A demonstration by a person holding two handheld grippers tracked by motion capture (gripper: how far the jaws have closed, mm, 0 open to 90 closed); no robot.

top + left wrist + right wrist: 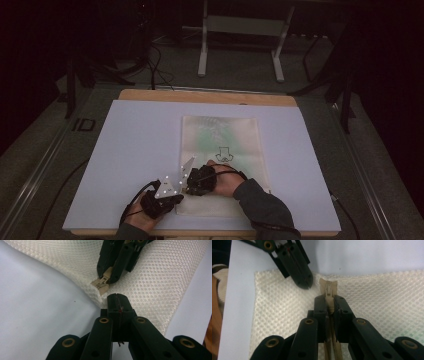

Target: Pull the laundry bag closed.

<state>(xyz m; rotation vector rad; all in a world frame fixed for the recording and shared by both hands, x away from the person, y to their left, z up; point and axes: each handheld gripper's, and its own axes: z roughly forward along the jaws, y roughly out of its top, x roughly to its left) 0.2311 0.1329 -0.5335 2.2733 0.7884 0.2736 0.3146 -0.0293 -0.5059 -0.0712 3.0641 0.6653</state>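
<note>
I have a flat white mesh pouch (220,150) lying on the pale tabletop (130,150), and my right tongs (329,305) are clenched on its beige zipper pull (329,291) at the near corner, while my left tongs (116,300) are pinched shut on the pouch's edge just beside it to hold the fabric. I judge the zip run has barely begun, since the slider sits at the end of its track with the whole length left. The pouch looks flat; I cannot tell whether anything is inside.
</note>
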